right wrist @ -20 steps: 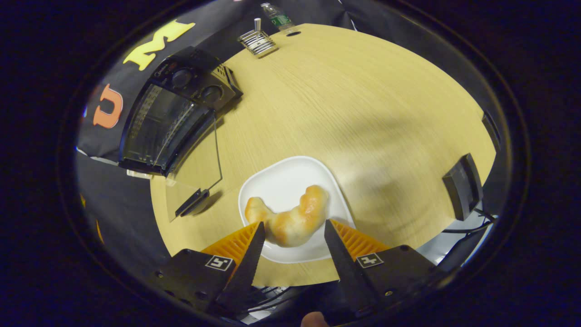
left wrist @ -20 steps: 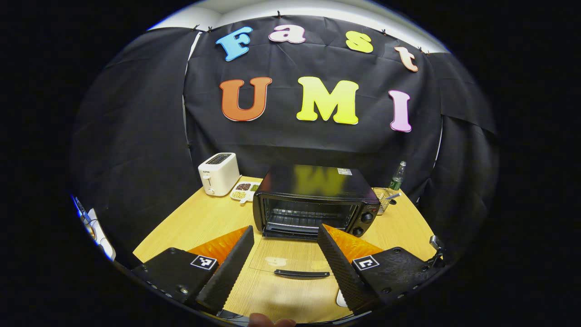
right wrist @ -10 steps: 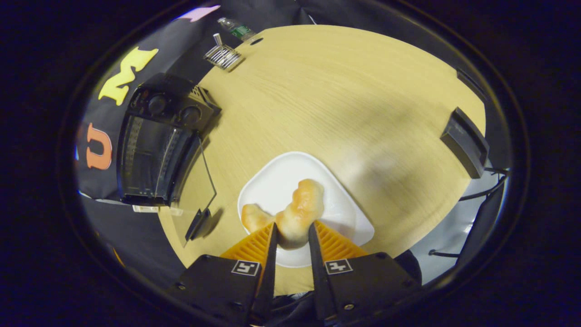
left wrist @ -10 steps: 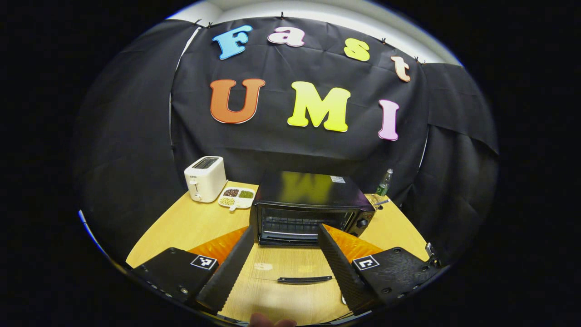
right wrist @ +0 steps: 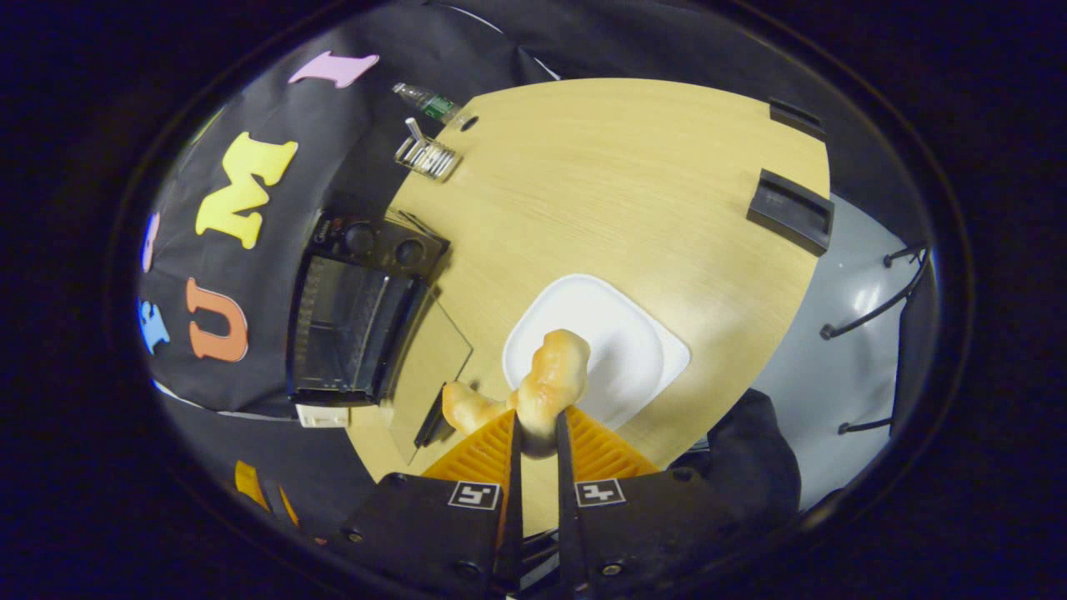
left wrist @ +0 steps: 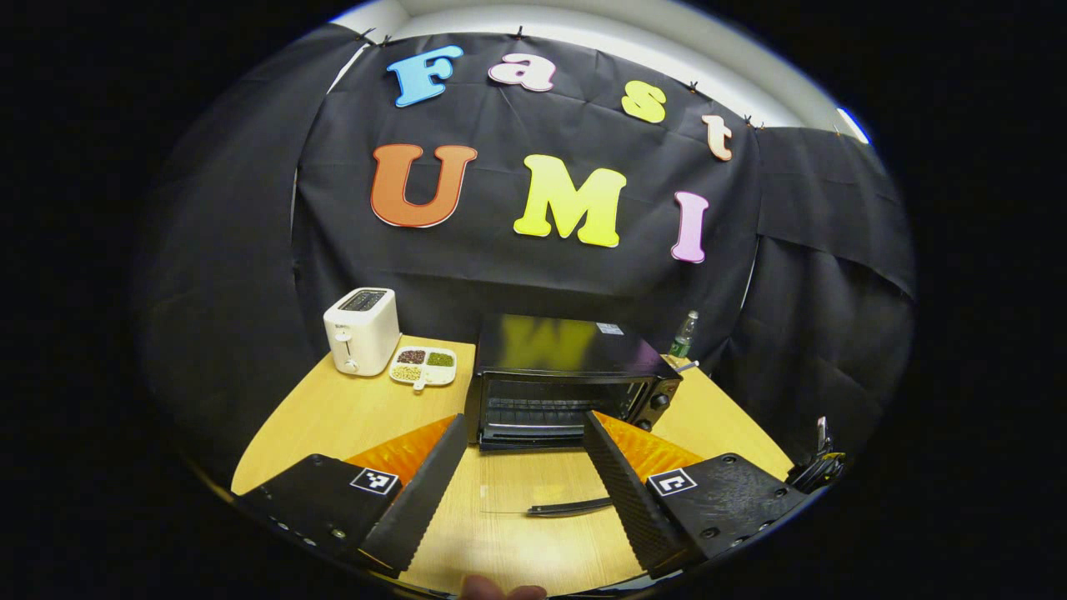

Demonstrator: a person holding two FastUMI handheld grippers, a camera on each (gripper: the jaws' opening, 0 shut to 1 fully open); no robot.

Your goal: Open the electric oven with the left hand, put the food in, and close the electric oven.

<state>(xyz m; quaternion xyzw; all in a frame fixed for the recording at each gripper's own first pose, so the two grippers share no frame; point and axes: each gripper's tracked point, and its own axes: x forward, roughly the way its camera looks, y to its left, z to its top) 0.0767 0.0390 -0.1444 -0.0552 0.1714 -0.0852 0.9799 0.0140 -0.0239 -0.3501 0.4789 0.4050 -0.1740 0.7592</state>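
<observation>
While my right gripper [right wrist: 534, 427] pinched the croissant [right wrist: 533, 390] above the table's near edge, the open toaster oven [right wrist: 350, 321] lay leftward, my left gripper [left wrist: 523, 477] spread empty.

The left gripper view looks level and forward from low over the table's [left wrist: 350, 417] near edge, straight at the open front of the oven [left wrist: 567, 379], quite near it. The right gripper view looks steeply down from high above the table [right wrist: 633, 192], with the oven [right wrist: 354, 317] at its left side. Both views share the oven, its lowered glass door [left wrist: 533, 492] and the tabletop
</observation>
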